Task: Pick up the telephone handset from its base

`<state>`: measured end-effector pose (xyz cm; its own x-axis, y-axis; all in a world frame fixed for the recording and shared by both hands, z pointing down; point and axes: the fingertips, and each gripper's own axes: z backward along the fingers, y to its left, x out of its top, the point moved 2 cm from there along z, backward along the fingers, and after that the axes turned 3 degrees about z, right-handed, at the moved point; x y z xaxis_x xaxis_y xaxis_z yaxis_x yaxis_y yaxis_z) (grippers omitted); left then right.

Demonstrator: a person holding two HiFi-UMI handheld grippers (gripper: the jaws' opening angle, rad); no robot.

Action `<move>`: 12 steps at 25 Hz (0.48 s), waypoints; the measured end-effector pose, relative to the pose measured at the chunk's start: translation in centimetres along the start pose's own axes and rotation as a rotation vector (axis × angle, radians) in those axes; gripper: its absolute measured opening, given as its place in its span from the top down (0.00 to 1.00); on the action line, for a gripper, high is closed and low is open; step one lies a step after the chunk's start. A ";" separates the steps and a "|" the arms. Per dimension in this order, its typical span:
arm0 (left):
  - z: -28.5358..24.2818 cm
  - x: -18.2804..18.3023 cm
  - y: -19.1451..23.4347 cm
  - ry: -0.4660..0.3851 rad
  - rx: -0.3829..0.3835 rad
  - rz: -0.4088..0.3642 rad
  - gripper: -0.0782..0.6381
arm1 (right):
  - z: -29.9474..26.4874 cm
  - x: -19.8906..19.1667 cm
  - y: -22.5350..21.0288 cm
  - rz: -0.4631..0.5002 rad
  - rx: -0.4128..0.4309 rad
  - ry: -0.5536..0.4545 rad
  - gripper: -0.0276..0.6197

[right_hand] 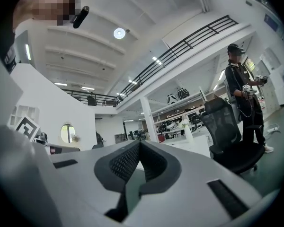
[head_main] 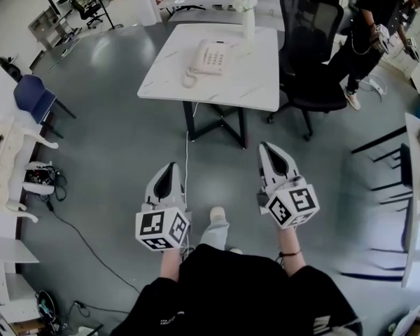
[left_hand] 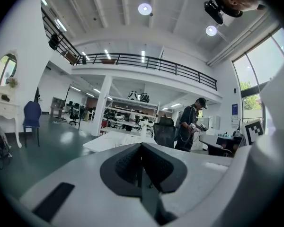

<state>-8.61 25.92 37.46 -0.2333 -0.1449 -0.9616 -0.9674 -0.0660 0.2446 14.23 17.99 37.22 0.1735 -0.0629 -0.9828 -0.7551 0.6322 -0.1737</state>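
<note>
Two things had to happen, and none of it was done yet. The cream plastic telephone [head_main: 208, 57] sat on the white square table [head_main: 255, 82], far up ahead of the person. Its long cream handset [head_main: 198, 56] lay flat on the left side of its base, not lifted. A curly cord [head_main: 189, 81] hung off the near edge of the phone.

The left grey-and-white gripper [head_main: 171, 166] was held out over the grey floor, well apart from the table. Its two jaws were pressed together with nothing between them. The right grey-and-white gripper [head_main: 265, 146] was held beside it, also well short of the table. Its jaws were together too, and it held nothing.

A black mesh office chair [head_main: 309, 26] stood at the right side of the table. A tall white bottle-shaped thing [head_main: 248, 21] stood at the far edge of the table. Another person in dark clothes [head_main: 367, 26] stood past the chair.

So all of the job looked to be left. The person would need to get close to the table, open one set of jaws, close them on the handset and lift it off the base.
</note>
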 end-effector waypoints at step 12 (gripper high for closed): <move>-11.3 2.5 5.3 0.024 -0.087 -0.007 0.89 | -10.8 -0.4 -3.2 -0.023 -0.111 -0.017 0.97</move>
<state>-13.21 14.09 37.74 -0.2230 -0.1676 -0.9603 -0.9564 -0.1530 0.2488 9.78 7.63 37.53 0.2015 -0.0629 -0.9775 -0.8161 0.5411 -0.2030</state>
